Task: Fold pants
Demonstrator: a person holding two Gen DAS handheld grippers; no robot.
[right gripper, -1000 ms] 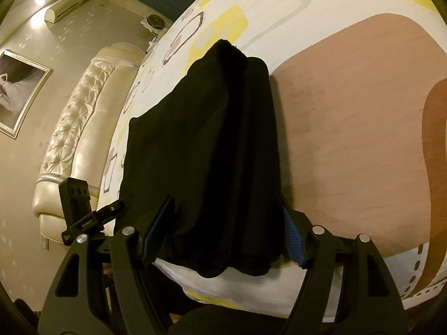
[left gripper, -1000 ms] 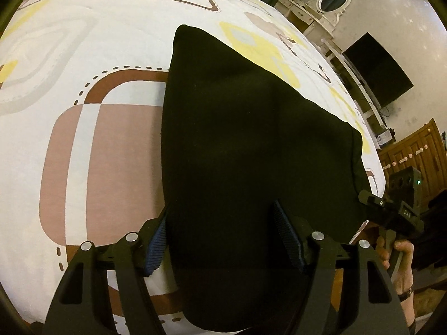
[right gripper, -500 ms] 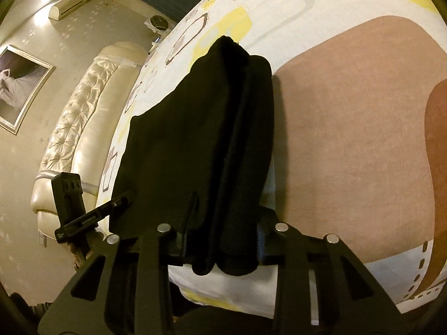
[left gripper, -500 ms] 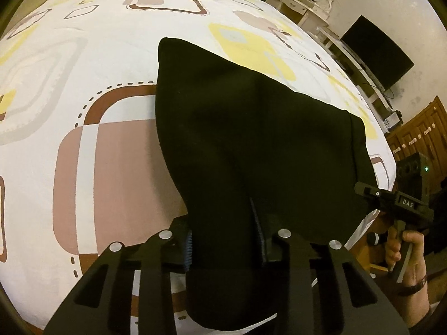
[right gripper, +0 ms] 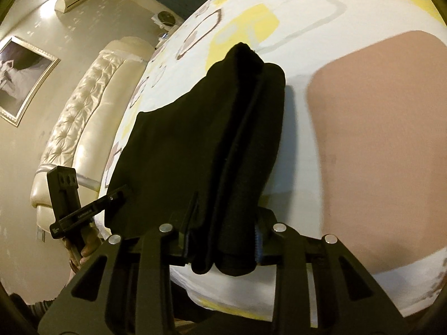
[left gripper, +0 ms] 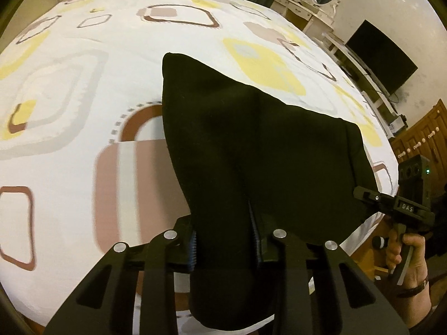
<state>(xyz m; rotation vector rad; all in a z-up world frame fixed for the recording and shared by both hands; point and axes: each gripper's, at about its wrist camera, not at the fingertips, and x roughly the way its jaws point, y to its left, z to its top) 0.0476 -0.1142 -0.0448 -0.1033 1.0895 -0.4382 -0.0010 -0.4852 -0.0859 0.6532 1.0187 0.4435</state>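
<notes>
1. Across the wide bed with its white, yellow-and-brown patterned cotton sheet [left gripper: 83, 55], the folded black fabric pants [left gripper: 251, 145] are spread, their near edge overhanging.
2. That edge is pinched by the left gripper [left gripper: 225, 240] and right gripper [right gripper: 222, 244], whose fingers have just been closing.
3. A layer could be dropped if unevenly caught.
4. No containers are seen.

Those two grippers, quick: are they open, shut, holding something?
Left gripper: jaws have just been closing, now clamped on the near edge of the black pants.
Right gripper: also just closed, clamped on the pants' other near corner.
</notes>
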